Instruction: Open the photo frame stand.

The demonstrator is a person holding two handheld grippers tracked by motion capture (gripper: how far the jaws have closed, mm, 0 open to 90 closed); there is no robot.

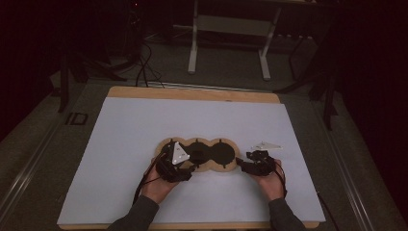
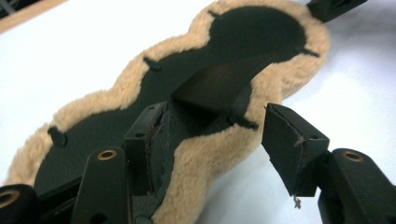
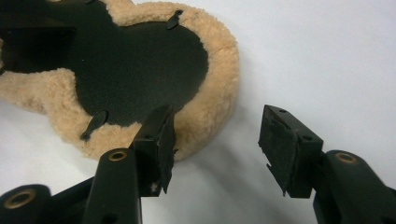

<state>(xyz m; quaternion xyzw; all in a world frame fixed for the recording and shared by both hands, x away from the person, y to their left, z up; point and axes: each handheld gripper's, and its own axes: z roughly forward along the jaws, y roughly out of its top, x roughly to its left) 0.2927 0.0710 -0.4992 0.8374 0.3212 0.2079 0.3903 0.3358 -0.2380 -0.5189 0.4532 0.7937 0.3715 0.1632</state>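
Observation:
A flat pad [image 1: 222, 153] with three rounded lobes, black in the middle and rimmed with tan fleece, lies on the white sheet [image 1: 144, 125]. My left gripper [image 1: 188, 163] is at its near left end and my right gripper [image 1: 242, 164] at its right end. In the left gripper view the left gripper [image 2: 215, 144] stands open, with the fleece rim [image 2: 201, 158] between its jaws and one pad over the black surface. A black flap [image 2: 219, 84] rises from the middle lobe. The right gripper [image 3: 219, 140] is open too, one pad at the fleece edge [image 3: 205, 116], the other over bare sheet.
The white sheet covers a wooden tabletop [image 1: 192, 93], with wide bare room on all sides of the pad. Beyond the table, on the dark floor, lie cables [image 1: 144, 67] and stands a white frame [image 1: 231, 29].

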